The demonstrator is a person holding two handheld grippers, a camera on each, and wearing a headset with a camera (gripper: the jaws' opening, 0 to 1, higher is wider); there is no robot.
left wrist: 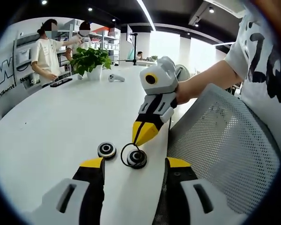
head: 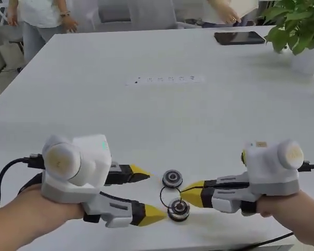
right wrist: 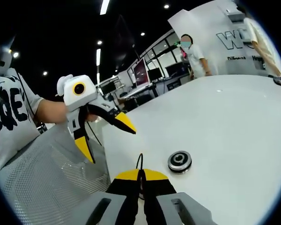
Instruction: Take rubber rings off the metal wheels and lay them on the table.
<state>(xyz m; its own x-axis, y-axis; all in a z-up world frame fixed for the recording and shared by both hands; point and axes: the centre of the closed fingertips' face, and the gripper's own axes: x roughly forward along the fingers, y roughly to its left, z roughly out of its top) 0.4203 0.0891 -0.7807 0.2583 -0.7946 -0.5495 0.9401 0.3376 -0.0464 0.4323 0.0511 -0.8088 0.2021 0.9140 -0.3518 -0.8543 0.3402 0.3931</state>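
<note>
Early going here: no loose ring lies on the bench (head: 209,120) yet. My right claw (head: 186,190) is clamped on the thin black rubber ring (head: 160,196) of the near wheel (head: 178,209). The ring stands out as a loop, and I'd say it's half off, one end apparently hooked on the wheel. The far wheel (head: 172,178), just behind, looks untouched. My left claw (head: 145,193) gapes wide, gripping nothing, its lower tip just beside the near wheel. All of it sits close to the bench's near edge, between my two claws.
</note>
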